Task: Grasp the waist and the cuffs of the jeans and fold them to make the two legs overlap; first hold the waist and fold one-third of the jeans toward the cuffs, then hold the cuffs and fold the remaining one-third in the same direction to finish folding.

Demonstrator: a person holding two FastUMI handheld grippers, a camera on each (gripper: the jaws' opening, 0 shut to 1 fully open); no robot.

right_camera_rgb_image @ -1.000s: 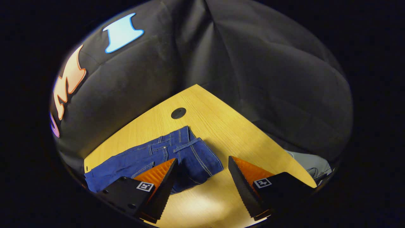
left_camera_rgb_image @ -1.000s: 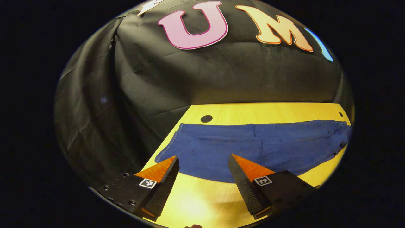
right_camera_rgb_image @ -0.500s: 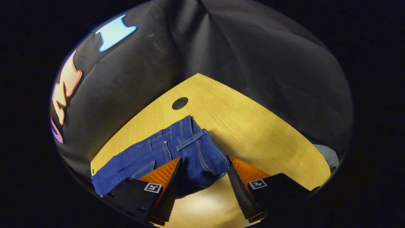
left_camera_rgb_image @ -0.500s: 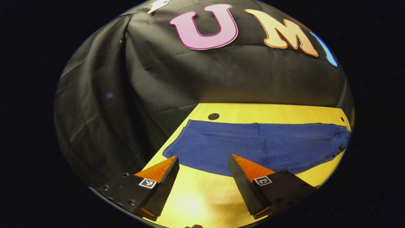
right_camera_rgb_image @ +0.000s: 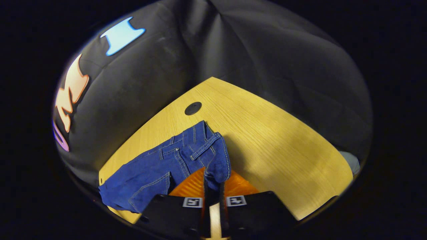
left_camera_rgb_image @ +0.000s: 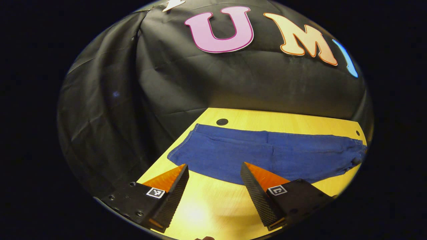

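Jeans (left_camera_rgb_image: 267, 155) lie flat, lengthwise across wooden table (right_camera_rgb_image: 267, 133), waist (right_camera_rgb_image: 213, 156) end at my right. My right gripper (right_camera_rgb_image: 212, 186) pinched together on waist edge, cloth bunched between fingers. My left gripper (left_camera_rgb_image: 213, 173) spread wide, hovering just short of cuffs (left_camera_rgb_image: 186, 150), touching nothing.

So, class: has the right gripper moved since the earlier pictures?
Yes. The right gripper has closed in on the jeans and shut on the waist edge, which now sits nearer the table's dark hole.
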